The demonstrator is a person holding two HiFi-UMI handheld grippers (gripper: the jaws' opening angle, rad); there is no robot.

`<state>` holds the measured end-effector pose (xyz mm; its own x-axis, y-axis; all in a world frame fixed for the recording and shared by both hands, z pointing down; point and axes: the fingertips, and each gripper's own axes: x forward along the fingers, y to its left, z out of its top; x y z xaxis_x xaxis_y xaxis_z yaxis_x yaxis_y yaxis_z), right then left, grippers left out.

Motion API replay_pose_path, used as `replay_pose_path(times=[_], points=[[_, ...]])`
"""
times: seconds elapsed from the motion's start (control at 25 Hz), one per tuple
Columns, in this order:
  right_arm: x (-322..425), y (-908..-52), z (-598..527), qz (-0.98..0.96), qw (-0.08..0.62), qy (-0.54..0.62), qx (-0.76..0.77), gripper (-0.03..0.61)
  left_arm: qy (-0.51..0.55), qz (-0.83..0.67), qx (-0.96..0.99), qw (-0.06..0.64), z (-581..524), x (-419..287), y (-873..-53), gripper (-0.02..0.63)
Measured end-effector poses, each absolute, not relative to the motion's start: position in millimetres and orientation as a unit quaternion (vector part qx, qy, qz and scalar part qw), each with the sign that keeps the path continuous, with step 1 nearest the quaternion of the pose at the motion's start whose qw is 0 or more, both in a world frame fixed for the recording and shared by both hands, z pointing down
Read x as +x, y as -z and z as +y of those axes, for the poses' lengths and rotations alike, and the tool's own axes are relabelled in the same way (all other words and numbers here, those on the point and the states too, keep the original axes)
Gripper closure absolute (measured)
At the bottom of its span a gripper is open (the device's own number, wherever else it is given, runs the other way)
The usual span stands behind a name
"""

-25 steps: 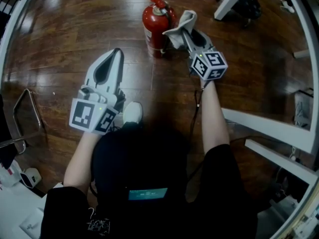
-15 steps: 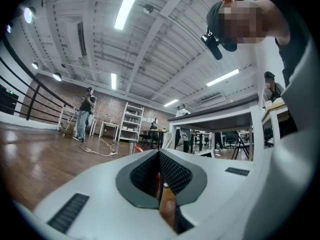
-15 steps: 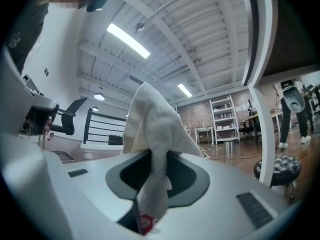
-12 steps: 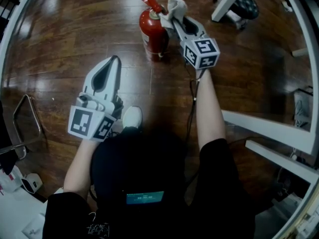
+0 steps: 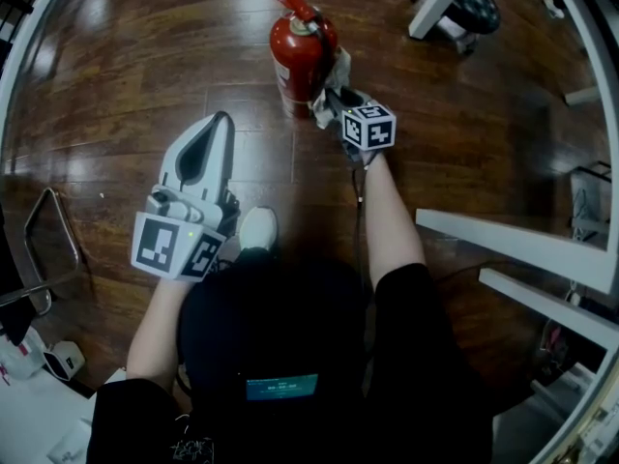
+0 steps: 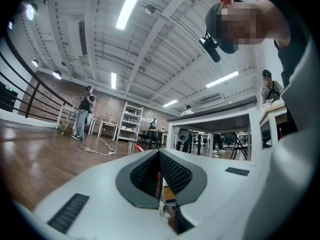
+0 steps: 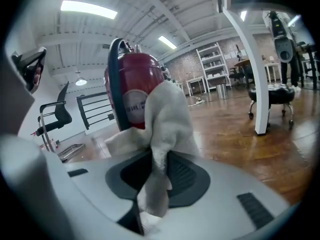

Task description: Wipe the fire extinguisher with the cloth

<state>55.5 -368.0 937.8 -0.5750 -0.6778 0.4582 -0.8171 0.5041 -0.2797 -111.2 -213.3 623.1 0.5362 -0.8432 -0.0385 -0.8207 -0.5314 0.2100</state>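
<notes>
A red fire extinguisher [image 5: 300, 54] stands upright on the wooden floor at the top middle of the head view. My right gripper [image 5: 334, 93] is shut on a white cloth [image 5: 334, 75] and presses it against the extinguisher's right side. In the right gripper view the cloth [image 7: 162, 119] bunches up from between the jaws in front of the red cylinder [image 7: 135, 86]. My left gripper [image 5: 222, 129] hangs lower left of the extinguisher, apart from it, shut with nothing held; its jaws [image 6: 159, 159] meet tip to tip.
White table legs [image 5: 440, 3] and a black stool [image 5: 472, 6] stand at the upper right. White beams [image 5: 513, 249] run along the right. A metal frame [image 5: 58, 230] sits at the left. My white shoe [image 5: 256, 228] rests on the floor between the arms.
My right gripper has moved left and down with the cloth, from beside the extinguisher's handle onto its body. The left gripper has barely shifted.
</notes>
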Motion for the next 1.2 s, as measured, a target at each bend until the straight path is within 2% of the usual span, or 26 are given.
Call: replay_pose_path(times=[0.2, 0.44, 0.56, 0.64, 0.88, 1.04, 1.2], points=[[60, -902, -367, -0.861, 0.120, -0.204, 0.451, 0.477, 0.071, -0.476, 0.873, 0.082, -207, -110, -621, 0.611], [83, -767, -360, -0.879, -0.016, -0.131, 0.458, 0.474, 0.079, -0.480, 0.870, 0.079, -200, -111, -615, 0.611], [59, -704, -345, -0.898, -0.045, -0.078, 0.430, 0.472, 0.081, -0.484, 0.868, 0.077, -198, -111, -613, 0.611], [33, -692, -341, -0.908, -0.028, -0.056, 0.414, 0.472, 0.081, -0.485, 0.868, 0.076, -198, -110, -613, 0.611], [-26, -740, -339, -0.922, 0.063, -0.046, 0.380, 0.474, 0.080, -0.484, 0.868, 0.074, -198, -108, -610, 0.611], [-50, -791, -335, -0.929, 0.098, -0.077, 0.349, 0.476, 0.082, -0.487, 0.866, 0.077, -198, -112, -613, 0.611], [-56, -860, -336, -0.916, 0.164, -0.108, 0.350, 0.476, 0.081, -0.491, 0.864, 0.077, -197, -117, -613, 0.611]])
